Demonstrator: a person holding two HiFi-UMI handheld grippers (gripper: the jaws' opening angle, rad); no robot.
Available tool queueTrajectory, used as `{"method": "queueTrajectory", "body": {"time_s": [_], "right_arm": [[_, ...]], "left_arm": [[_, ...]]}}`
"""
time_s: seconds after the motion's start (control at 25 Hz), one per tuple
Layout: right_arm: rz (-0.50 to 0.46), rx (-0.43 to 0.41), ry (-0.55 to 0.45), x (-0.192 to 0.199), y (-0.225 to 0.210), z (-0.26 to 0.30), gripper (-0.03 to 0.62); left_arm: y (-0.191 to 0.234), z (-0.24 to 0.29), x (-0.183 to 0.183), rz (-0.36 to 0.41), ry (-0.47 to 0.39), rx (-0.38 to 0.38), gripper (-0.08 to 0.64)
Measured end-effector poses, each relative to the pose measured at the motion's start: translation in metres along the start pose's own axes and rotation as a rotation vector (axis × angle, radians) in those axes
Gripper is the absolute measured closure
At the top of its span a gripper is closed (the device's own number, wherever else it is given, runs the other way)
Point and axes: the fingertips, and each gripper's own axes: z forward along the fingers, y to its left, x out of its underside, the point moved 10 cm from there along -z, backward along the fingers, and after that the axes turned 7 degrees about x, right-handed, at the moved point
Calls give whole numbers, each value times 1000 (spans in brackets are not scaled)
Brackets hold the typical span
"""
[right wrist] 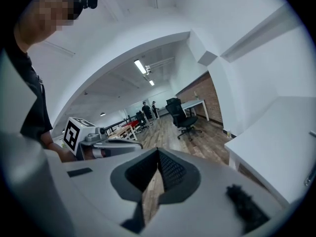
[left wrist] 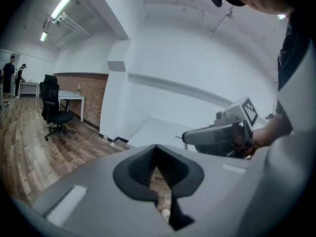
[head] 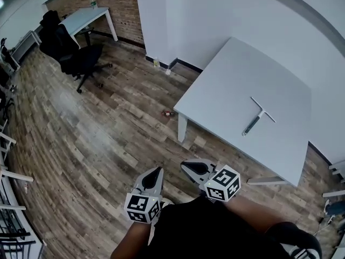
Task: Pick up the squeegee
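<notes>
The squeegee (head: 257, 116) lies flat on the white table (head: 226, 90) at the right, its thin blade toward the wall and its dark-and-silver handle pointing at me. Both grippers hang over the wooden floor, well short of the table. My left gripper (head: 158, 169) is shut and holds nothing; in the left gripper view its jaws (left wrist: 157, 147) meet in a point. To its right, my right gripper (head: 183, 165) is also shut and empty, its tips (right wrist: 158, 151) touching. Each gripper shows in the other's view, side by side.
A black office chair (head: 81, 58) stands by a white desk (head: 86, 18) against the brick wall at the back left. A white wall corner (head: 161, 31) juts out beside the table. A small object (head: 168, 113) lies on the floor near the table leg. Two people (left wrist: 9, 78) stand far off.
</notes>
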Motion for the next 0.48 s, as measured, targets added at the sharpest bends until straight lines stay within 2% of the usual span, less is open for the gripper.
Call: {"method": "queueTrajectory", "body": {"time_s": [0.48], "right_arm": [[76,92,-38,1,-83,-51,588]], "left_arm": [[-38,85,-21,40,35,74,552]]}}
